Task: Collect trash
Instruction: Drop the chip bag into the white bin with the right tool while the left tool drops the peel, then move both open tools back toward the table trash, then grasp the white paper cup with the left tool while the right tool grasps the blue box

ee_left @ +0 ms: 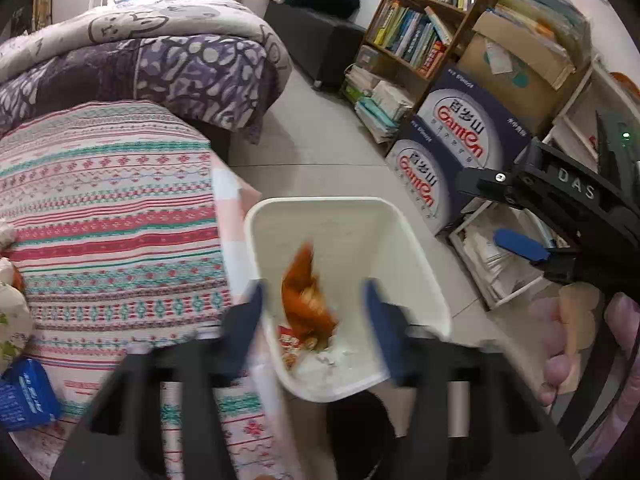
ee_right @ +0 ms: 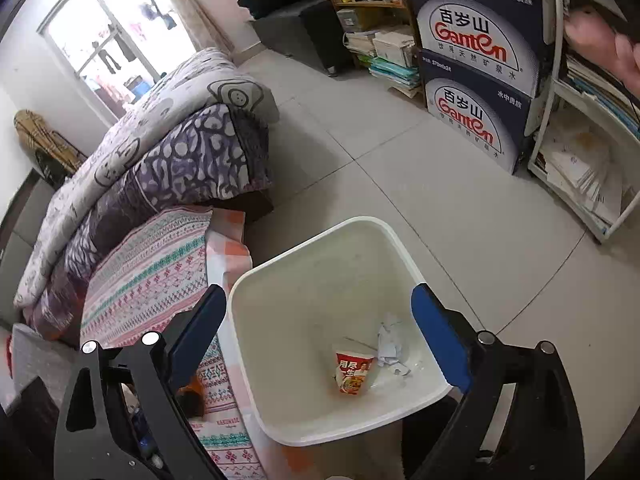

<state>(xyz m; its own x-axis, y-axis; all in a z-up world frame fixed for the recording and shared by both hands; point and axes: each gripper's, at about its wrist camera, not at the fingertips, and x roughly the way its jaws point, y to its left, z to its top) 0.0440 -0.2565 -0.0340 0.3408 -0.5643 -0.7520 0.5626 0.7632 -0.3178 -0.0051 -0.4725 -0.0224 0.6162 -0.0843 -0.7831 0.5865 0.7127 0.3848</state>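
A white trash bin (ee_left: 404,248) stands on the floor beside the bed and also shows in the right wrist view (ee_right: 400,252). In it lie a red snack packet (ee_right: 352,372) and crumpled white paper (ee_right: 390,340). In the left wrist view a blurred orange wrapper (ee_left: 306,300) is in the air inside the bin, between my open left gripper's (ee_left: 316,320) fingers and touching neither. My right gripper (ee_right: 320,340) is open and empty above the bin; it also shows at the right of the left wrist view (ee_left: 520,216).
A bed with a striped cover (ee_left: 112,220) and purple quilt (ee_left: 160,64) lies left of the bin. A blue packet (ee_left: 24,396) lies on the bed. Stacked Ganten boxes (ee_right: 476,68), a bookshelf (ee_left: 424,24) and a white paper rack (ee_right: 588,168) stand at the right. Tiled floor (ee_right: 400,160) lies beyond.
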